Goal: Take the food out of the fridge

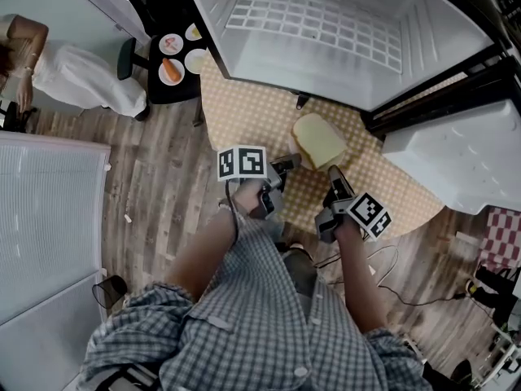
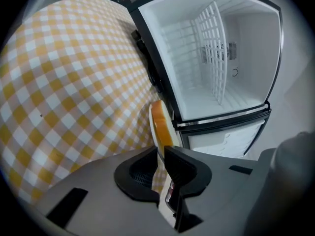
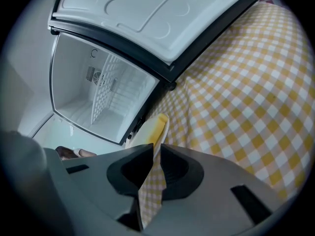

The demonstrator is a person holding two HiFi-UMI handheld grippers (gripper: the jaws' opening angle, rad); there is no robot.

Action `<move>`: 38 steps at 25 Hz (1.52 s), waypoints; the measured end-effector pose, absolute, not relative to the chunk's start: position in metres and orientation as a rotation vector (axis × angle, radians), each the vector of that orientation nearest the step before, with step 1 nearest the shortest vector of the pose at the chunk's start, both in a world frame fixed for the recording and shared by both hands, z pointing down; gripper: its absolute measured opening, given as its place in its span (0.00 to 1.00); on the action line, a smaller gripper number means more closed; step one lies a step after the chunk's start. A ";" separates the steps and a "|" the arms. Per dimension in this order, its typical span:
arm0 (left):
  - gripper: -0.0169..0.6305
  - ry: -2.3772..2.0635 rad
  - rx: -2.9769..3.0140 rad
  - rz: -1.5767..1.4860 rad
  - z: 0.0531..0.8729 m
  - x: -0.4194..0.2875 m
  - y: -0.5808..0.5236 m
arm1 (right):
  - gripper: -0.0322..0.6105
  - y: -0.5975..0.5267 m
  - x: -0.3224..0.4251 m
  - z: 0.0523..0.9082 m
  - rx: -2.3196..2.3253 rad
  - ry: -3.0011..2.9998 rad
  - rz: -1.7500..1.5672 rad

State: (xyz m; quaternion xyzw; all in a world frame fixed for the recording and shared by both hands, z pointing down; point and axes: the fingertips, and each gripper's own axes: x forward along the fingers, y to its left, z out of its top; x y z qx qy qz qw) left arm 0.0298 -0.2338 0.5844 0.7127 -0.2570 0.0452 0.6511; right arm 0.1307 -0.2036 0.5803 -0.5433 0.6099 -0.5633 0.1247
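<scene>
A slice of bread lies flat on the yellow checkered tablecloth, in front of the open, empty fridge. My left gripper is at the slice's near left edge. In the left gripper view the bread reaches into the narrow gap of that gripper, whose jaws stand slightly apart around its edge. My right gripper is at the near right edge. In its own view the right gripper has the jaws closed against the bread's near corner.
The fridge door hangs open at the right, over the table's edge. A small black table with plates of food stands at the back left, with a seated person beside it. A white panel fills the left.
</scene>
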 end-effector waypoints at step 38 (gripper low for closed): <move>0.04 -0.869 2.247 0.301 0.476 0.009 -0.261 | 0.06 -0.219 0.156 0.480 -2.007 2.281 -1.014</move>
